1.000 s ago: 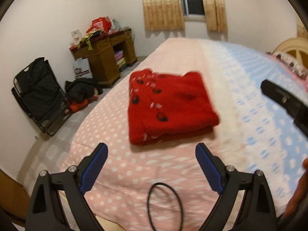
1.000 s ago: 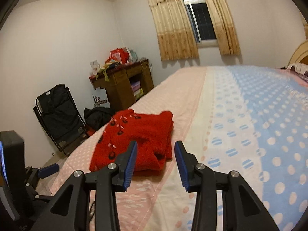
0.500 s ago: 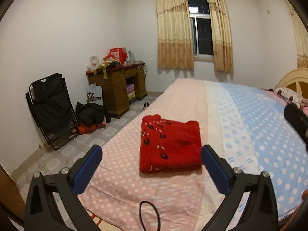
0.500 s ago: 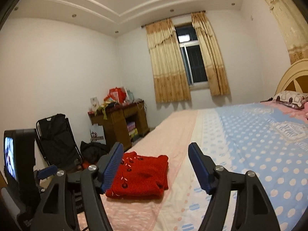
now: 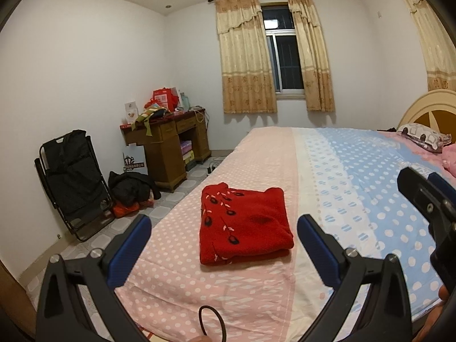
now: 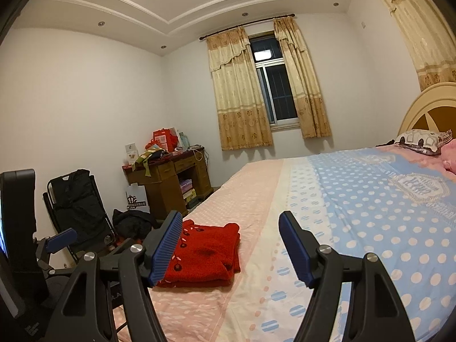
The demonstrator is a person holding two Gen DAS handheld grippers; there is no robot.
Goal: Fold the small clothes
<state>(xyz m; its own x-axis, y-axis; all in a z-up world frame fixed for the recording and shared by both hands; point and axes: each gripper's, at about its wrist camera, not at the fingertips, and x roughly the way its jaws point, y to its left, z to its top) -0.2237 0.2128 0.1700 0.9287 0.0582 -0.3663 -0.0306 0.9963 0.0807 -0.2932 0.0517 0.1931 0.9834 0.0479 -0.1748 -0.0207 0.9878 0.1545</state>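
Note:
A red fuzzy garment (image 5: 243,225) with dark flower marks lies folded into a neat rectangle on the pink dotted part of the bed (image 5: 256,159). It also shows in the right wrist view (image 6: 205,253), partly behind the left finger. My left gripper (image 5: 223,245) is open and empty, held back from the garment near the bed's near edge. My right gripper (image 6: 230,249) is open and empty, to the right of the garment and above the bed. The right gripper's body shows at the right edge of the left wrist view (image 5: 427,202).
The bed cover turns blue with white dots to the right (image 6: 384,216). A pillow (image 5: 421,136) lies by the headboard. Left of the bed stand a wooden desk (image 5: 168,148), a folded black chair (image 5: 74,182) and a dark pile on the floor (image 5: 131,188).
Both grippers have drawn back and tilted up from the folded garment, which now sits farther off. The right gripper's jaws have opened wider. The garment has not moved.

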